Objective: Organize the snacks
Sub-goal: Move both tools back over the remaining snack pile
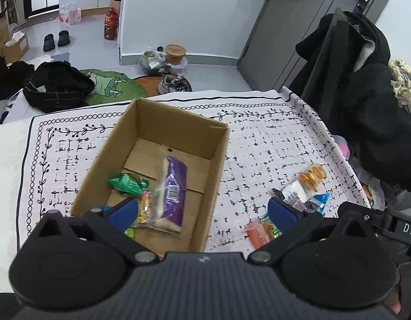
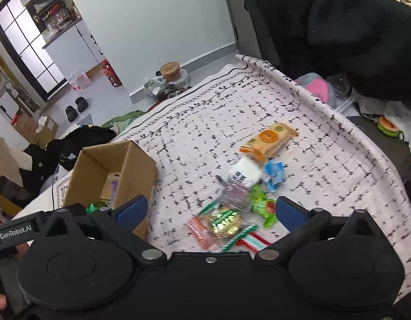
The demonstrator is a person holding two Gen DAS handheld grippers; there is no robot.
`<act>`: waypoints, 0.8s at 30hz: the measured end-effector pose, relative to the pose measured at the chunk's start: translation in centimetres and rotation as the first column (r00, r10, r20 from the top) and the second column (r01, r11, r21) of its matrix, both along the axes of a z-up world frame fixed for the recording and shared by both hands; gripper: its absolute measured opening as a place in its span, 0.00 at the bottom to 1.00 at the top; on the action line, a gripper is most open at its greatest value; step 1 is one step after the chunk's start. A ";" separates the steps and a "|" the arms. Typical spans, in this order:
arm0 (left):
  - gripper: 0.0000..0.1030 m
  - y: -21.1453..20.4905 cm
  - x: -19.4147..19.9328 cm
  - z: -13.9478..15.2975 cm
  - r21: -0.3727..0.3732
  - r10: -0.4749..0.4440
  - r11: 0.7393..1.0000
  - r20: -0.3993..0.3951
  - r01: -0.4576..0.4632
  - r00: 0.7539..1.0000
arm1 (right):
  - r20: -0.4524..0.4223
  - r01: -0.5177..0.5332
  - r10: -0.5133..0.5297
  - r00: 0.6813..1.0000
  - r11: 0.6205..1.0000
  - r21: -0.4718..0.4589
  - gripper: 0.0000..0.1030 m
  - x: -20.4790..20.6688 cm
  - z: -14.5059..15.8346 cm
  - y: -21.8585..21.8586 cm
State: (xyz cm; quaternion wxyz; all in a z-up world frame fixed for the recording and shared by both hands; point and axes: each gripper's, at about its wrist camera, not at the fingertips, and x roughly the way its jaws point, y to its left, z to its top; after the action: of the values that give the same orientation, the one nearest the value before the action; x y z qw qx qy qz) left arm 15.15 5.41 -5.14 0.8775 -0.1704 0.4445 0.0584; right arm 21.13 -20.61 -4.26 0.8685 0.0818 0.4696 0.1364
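Note:
An open cardboard box stands on the patterned cloth and holds a purple packet, a green wrapper and a small yellow packet. My left gripper hangs open above the box's near end, nothing between its blue pads. To the right of the box lies a loose pile of snacks: an orange packet, a white one, a blue one, green and pink ones. My right gripper is open above the pile's near side, holding nothing. The box sits to its left.
The white cloth with black marks covers the table; its right edge drops off beside a black coat on a chair. Beyond the far edge lie the floor, a black bag, shoes and jars.

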 end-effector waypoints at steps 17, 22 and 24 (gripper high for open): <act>1.00 -3.9 0.4 -0.5 -0.020 -0.041 0.999 -0.012 0.040 0.999 | -0.028 -0.076 0.075 0.997 0.996 -0.041 1.00 0.9 -0.1 -3.9; 0.99 -4.9 0.7 -0.8 -0.031 -0.051 0.998 -0.010 0.051 0.999 | -0.036 -0.051 0.050 0.998 0.998 -0.038 1.00 1.1 -1.0 -4.6; 0.99 -5.4 0.9 -1.0 -0.039 -0.061 0.997 -0.013 0.060 0.998 | -0.041 -0.048 0.047 0.998 0.998 -0.040 1.00 1.2 -1.5 -4.8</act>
State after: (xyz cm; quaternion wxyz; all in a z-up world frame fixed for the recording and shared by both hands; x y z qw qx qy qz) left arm 16.07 0.03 -6.19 0.8723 -0.1732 0.4567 0.0244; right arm 22.31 -25.44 -5.78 0.8568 0.0556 0.4915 0.1457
